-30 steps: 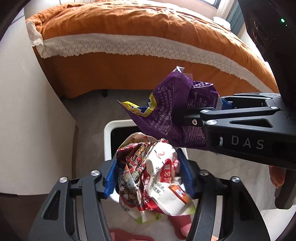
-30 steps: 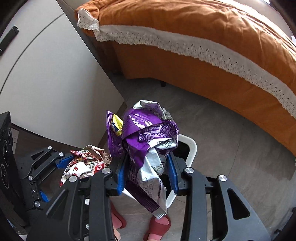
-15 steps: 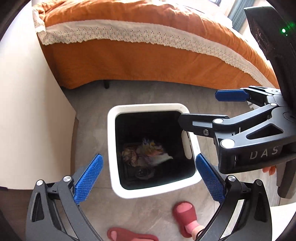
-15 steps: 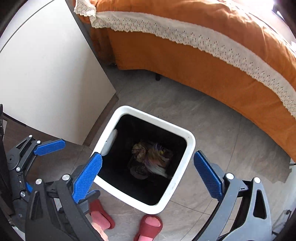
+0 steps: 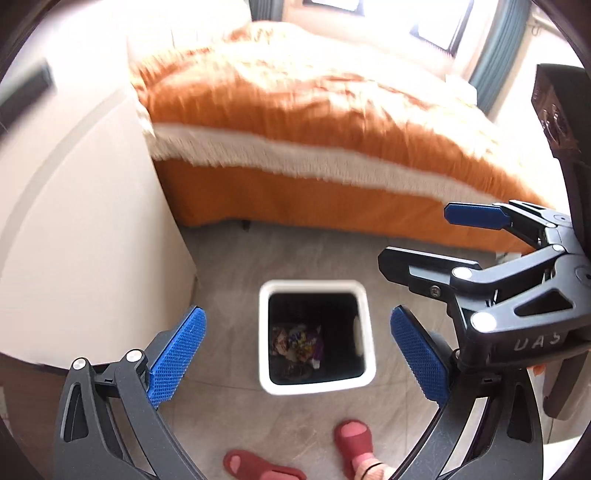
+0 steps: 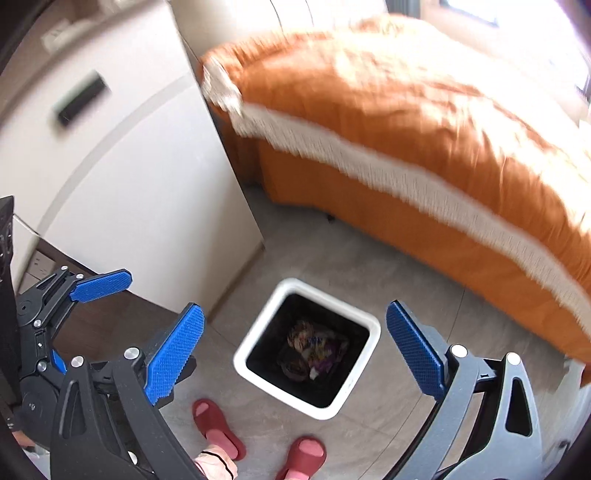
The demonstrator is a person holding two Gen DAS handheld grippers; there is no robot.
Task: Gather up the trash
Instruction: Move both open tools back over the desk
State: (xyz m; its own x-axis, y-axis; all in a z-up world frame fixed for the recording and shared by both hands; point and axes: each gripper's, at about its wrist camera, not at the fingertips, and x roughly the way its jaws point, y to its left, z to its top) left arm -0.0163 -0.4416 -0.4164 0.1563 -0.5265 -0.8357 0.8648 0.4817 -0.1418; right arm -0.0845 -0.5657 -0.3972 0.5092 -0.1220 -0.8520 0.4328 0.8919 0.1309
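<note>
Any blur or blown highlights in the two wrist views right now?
Left wrist: bed motion-smeared, window and bed top blown out, bin fairly sharp. Right wrist: same smear on the bed, glare upper right, fisheye bending the cabinet edges; the gripper fingers sharp.

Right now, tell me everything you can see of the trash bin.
The trash bin is a square, open-topped container with rounded corners, a thick white rim and a black inside, plastic by the look of it. It stands upright on the grey floor, between the white cabinet and the orange bed, just ahead of the red slippers. Crumpled wrappers lie at its bottom. Nothing else touches it.
</note>
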